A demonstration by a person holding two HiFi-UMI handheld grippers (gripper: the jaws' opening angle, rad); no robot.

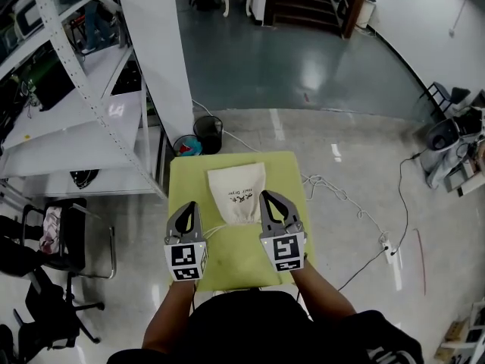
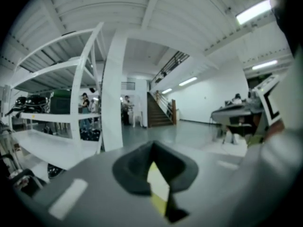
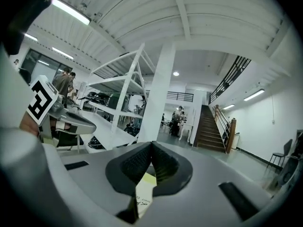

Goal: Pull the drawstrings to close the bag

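Observation:
A cream drawstring bag point(image 1: 236, 192) with small print lies flat in the middle of a yellow-green table point(image 1: 227, 268). A thin drawstring point(image 1: 212, 230) runs from the bag's near left corner toward my left gripper point(image 1: 192, 205), which sits just left of the bag. Its jaws meet at the tips point(image 2: 152, 143), and no string shows between them. My right gripper point(image 1: 265, 195) rests against the bag's right edge. Its ribbed jaws are also closed together point(image 3: 151, 143), with the printed bag point(image 3: 142, 198) showing below them. Whether either pinches a string is hidden.
A white shelving rack point(image 1: 76, 105) and a white pillar point(image 1: 163, 59) stand to the left behind the table. A black bin point(image 1: 208, 132) sits by the pillar, a dark chair point(image 1: 64, 241) stands at the left, and cables point(image 1: 341, 196) trail over the floor at the right.

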